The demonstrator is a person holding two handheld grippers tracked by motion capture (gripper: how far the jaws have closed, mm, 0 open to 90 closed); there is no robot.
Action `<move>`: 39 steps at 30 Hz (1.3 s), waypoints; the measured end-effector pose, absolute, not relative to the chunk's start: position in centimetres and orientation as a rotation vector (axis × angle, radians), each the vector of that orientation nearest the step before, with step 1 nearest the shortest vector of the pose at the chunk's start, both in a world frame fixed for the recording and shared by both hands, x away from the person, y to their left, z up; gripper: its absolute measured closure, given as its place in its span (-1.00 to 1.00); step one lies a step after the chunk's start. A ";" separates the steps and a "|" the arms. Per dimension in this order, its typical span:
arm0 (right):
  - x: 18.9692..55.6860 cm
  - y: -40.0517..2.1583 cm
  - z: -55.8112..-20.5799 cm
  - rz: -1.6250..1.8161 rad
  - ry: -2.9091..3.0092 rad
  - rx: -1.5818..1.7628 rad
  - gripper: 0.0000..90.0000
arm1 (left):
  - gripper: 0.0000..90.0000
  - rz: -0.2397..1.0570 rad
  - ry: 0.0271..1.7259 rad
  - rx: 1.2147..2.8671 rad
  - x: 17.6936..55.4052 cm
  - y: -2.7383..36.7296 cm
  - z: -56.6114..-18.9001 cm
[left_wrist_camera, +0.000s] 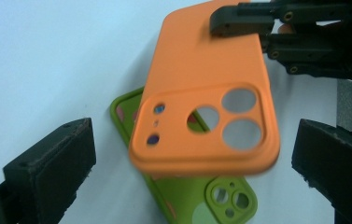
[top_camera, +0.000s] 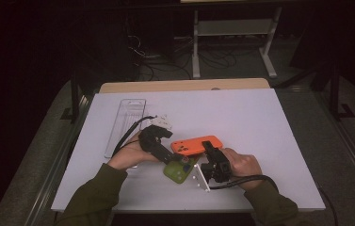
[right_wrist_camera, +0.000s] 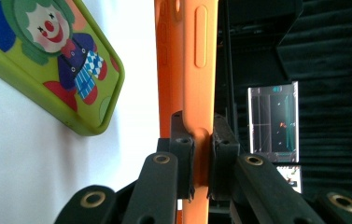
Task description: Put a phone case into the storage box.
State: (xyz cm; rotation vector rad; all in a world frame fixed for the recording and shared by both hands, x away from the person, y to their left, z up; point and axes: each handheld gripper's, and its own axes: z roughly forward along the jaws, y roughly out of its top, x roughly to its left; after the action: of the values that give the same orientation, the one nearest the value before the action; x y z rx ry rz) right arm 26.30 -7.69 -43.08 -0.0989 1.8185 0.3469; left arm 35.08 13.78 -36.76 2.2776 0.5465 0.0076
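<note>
The orange case (top_camera: 197, 145) is held above the bench (top_camera: 260, 122) by the right tongs (top_camera: 211, 151), whose jaws are clamped on one short end of it; in the right gripper view the pads (right_wrist_camera: 186, 154) are seen pressed against both faces of the case's edge. The case is carried clear of the bench, with its camera cut-outs at the end away from the right tongs. The left tongs (top_camera: 165, 133) are spread wide and nothing is gripped by them; in the left gripper view the camera end of the orange case lies between the two jaws without being touched by either. A green case (top_camera: 179, 170) lies flat on the bench just beneath the orange case and is partly overlapped by it in the left gripper view; a clown figure is printed on its face, as seen in the right gripper view. A clear tray (top_camera: 124, 123) rests on the bench, well apart from the orange case, beyond the left hand (top_camera: 129, 155).
</note>
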 end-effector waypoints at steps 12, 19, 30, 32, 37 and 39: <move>27.4 -8.7 -42.4 0.395 1.895 0.036 0.81 | -1.00 0.025 0.554 2.287 35.4 15.0 -36.6; 28.0 -9.3 -41.9 0.453 1.934 0.146 0.81 | -1.00 0.047 0.556 2.283 35.6 15.1 -36.6; 28.5 -10.0 -41.2 0.581 1.983 0.350 0.81 | -1.00 0.031 0.579 2.263 35.8 15.2 -36.5; 28.6 -10.1 -41.1 0.594 1.989 0.375 0.81 | -1.00 0.042 0.569 2.275 35.8 15.1 -36.6; 28.9 -10.5 -40.9 0.652 2.009 0.466 0.81 | -1.00 0.030 0.562 2.304 35.8 14.9 -36.7; 29.0 -10.6 -40.7 0.665 2.019 0.488 0.81 | -1.00 0.036 0.552 2.316 35.7 14.9 -36.7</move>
State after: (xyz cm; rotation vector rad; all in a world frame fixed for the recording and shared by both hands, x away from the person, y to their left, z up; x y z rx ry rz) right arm 29.01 -10.62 -40.74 0.4884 2.0188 0.6646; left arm 35.75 14.87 -36.72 2.3159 0.5518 0.0364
